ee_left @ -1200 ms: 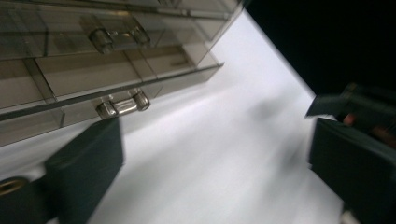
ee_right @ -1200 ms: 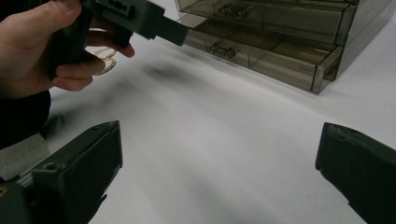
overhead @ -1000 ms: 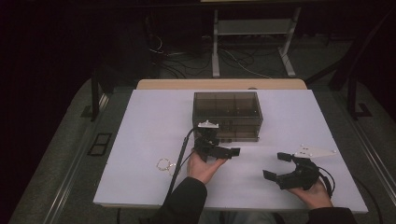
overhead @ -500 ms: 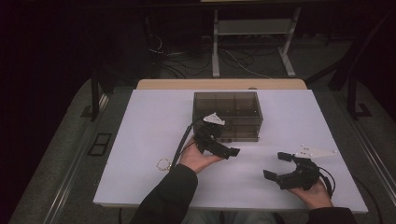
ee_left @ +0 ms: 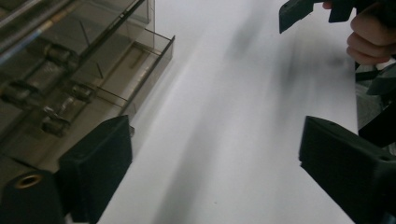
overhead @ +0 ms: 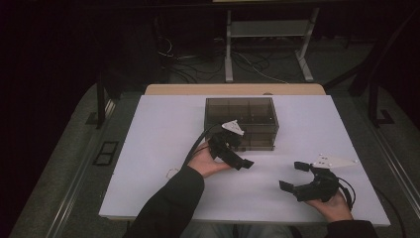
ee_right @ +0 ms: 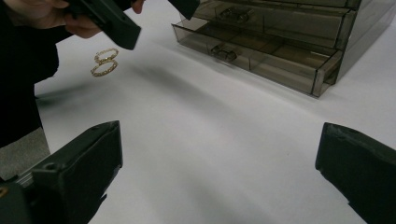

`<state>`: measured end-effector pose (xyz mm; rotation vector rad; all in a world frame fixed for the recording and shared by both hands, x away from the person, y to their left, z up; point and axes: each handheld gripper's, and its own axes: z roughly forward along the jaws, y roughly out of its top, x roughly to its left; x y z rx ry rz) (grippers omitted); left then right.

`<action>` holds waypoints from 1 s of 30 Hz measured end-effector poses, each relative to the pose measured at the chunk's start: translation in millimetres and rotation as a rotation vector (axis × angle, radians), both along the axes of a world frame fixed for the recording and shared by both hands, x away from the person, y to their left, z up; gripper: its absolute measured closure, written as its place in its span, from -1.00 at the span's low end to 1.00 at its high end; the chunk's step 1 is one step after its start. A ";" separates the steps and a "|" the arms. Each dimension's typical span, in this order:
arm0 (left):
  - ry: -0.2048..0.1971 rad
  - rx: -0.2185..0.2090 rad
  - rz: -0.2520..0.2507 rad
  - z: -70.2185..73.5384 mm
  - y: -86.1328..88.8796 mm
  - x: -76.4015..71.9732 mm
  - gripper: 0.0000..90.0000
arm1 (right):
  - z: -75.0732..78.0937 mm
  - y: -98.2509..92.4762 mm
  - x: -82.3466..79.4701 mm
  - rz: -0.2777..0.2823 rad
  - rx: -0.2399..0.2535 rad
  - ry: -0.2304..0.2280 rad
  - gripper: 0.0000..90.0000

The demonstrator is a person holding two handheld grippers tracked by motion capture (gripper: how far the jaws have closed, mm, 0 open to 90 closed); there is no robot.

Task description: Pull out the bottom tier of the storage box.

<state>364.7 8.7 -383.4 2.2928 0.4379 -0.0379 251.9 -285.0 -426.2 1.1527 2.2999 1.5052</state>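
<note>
Inside, drawer box (ee_right: 275,42) holds clips (ee_right: 223,52).

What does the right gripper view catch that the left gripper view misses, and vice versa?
Right gripper view: two gold rings lying on the white table, the left claw above them, and the drawer box's open bottom drawer seen from its front.
Left gripper view: the right claw with the fingers holding it, and the table's far edge.
Both: the smoky clear drawer box with small metal pieces inside, the bare white tabletop, and each view's own claw standing open with nothing between its jaws.
</note>
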 end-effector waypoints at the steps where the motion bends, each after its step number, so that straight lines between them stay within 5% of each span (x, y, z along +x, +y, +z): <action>1: -0.008 0.007 -0.003 -0.3 -1.1 0.9 -0.72 | 0.0 0.0 -0.1 0.001 0.000 0.000 -1.00; 5: -0.063 0.064 -0.026 -1.7 -5.2 5.4 -0.65 | 0.3 0.6 -0.4 0.006 -0.002 -0.003 -1.00; 17: -0.180 0.115 -0.021 -14.8 -3.6 14.0 -0.14 | -0.1 1.5 0.1 0.014 -0.011 -0.005 -1.00; 30: -0.228 0.137 -0.026 -26.4 -2.2 23.5 0.19 | -0.2 1.5 0.2 0.019 -0.013 -0.004 -1.00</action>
